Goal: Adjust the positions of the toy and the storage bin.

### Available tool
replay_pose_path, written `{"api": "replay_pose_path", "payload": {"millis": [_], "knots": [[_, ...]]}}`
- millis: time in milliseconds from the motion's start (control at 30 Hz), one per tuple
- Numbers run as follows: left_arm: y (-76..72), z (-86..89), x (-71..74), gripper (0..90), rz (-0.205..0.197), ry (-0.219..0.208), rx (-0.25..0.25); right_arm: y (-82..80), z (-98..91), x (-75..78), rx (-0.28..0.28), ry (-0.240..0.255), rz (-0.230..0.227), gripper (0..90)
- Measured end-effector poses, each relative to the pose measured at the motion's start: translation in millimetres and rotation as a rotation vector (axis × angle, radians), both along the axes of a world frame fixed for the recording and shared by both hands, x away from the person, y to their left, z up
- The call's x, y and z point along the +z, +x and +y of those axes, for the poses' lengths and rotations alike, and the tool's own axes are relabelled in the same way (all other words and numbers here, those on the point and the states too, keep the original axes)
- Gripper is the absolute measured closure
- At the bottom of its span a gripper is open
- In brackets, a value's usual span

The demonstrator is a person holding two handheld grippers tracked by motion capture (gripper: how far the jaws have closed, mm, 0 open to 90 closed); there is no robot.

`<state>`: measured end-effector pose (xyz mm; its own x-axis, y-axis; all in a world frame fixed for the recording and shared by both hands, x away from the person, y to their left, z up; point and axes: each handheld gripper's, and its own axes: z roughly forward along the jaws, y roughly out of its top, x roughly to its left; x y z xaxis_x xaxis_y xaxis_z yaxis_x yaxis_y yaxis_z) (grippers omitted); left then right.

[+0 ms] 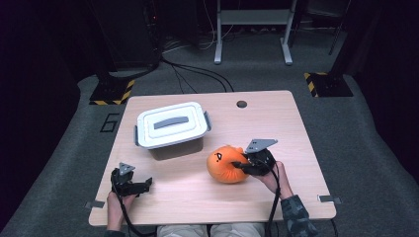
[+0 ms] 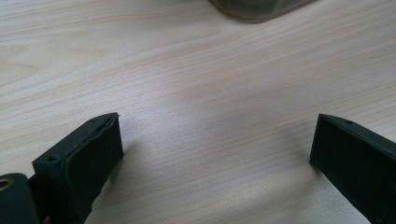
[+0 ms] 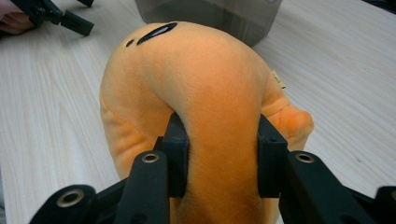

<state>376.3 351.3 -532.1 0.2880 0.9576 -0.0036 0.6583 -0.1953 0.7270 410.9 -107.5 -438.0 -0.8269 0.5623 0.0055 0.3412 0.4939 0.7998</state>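
- Orange plush toy [image 1: 227, 164] lies on the wooden table [image 1: 276, 123], in the right half and near my edge, just in front and to the right of the box.
- My right tongs [image 1: 239, 165] are clenched on this toy: in the right gripper view the two black pads [image 3: 177, 140] press into the soft body [image 3: 205, 93] from both sides, and the fabric is squeezed narrow between them.
- On the toy I see a black face mark [image 3: 156, 32] on the top, and a small tag [image 3: 279, 79] on its right side.
- My left tongs [image 1: 146, 183] rest near the left front corner of the table, well apart from the toy. Their jaws stand wide and released, and in the left gripper view I see bare wood [image 2: 210, 116] between them.
- White box [image 1: 170, 126] with a grey handle on its lid stands behind, in the left middle of the table. Its lid is on.
- My right hand [image 1: 274, 177] holds the tongs from the right of the toy.
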Motion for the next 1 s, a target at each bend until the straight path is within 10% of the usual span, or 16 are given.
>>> {"api": "replay_pose_path", "payload": {"millis": [1000], "knots": [[0.1, 0.0, 0.0, 2.1, 0.0, 0.0, 0.0, 0.6, -66.0, 7.7, -0.363, 0.025, -0.049, 63.4]]}}
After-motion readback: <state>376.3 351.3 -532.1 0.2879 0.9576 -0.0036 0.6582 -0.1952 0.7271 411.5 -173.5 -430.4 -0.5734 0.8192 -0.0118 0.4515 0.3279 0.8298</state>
